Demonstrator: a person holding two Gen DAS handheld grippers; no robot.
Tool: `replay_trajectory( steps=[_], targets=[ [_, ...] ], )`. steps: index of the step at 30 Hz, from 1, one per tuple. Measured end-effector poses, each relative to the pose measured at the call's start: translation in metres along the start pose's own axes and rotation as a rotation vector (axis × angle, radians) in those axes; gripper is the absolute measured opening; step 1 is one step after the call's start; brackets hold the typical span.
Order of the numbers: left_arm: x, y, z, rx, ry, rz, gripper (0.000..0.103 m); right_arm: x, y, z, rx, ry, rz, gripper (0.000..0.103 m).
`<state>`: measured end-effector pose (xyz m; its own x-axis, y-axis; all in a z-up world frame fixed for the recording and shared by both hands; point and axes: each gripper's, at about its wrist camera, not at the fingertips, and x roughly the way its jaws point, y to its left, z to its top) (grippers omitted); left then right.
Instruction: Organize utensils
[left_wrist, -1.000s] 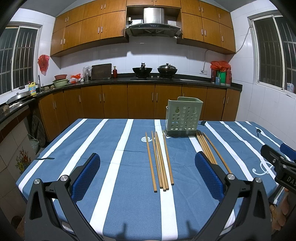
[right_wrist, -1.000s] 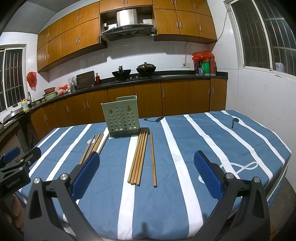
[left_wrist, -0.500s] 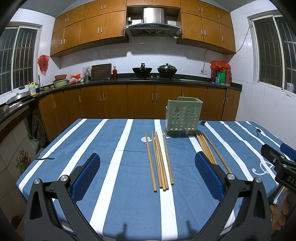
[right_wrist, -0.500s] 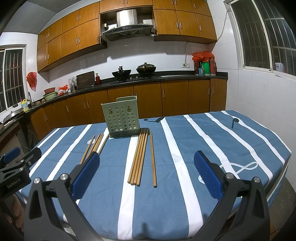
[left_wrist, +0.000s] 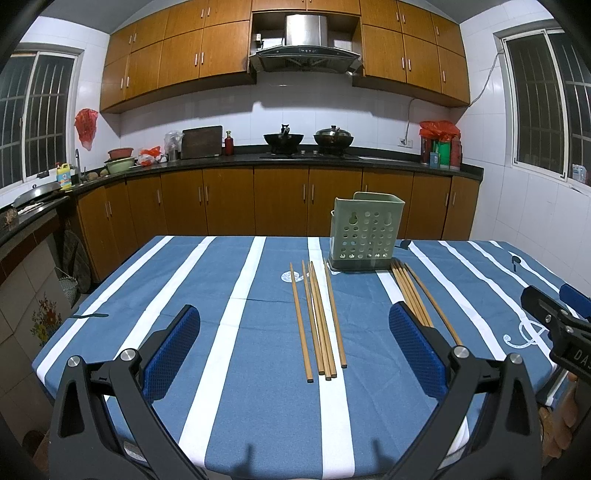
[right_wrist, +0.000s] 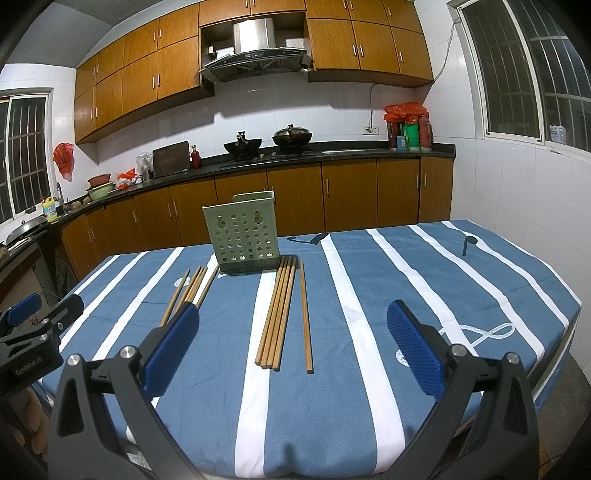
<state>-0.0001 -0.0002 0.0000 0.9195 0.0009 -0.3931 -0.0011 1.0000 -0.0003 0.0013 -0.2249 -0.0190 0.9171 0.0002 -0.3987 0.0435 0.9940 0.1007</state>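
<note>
A kitchen desk (left_wrist: 236, 332) in blue-and-white stripes carries a green utensil holder (left_wrist: 364, 232) at its far side, with left chopsticks (left_wrist: 317, 317) and right chopsticks (right_wrist: 277, 314) lying near it. Left claw (left_wrist: 295, 350) and right claw (right_wrist: 291, 350) hover spread apart, holding nothing.

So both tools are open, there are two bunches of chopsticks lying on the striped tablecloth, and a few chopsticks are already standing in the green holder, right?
Not quite. The green holder has no chopsticks sticking out of it in either wrist view. All the chopsticks lie on the striped tablecloth, one bunch left of the holder, one right. Both the left tool and the right tool are open.
</note>
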Motion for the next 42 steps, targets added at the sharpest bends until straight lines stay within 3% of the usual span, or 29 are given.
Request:
replay_trajectory(
  steps=[33,39,42],
  targets=[
    [0.002,-0.002,0.000,0.002,0.009,0.005,0.101,0.003,0.002,-0.001,-0.002,0.011,-0.001,0.099],
    [0.015,-0.001,-0.002,0.003,0.052,0.015,0.101,0.022,-0.003,-0.004,0.015,0.078,0.020,0.099],
    [0.035,0.008,-0.007,0.005,0.130,0.057,0.101,0.041,-0.011,-0.008,0.048,0.145,0.014,0.099]
  ],
)
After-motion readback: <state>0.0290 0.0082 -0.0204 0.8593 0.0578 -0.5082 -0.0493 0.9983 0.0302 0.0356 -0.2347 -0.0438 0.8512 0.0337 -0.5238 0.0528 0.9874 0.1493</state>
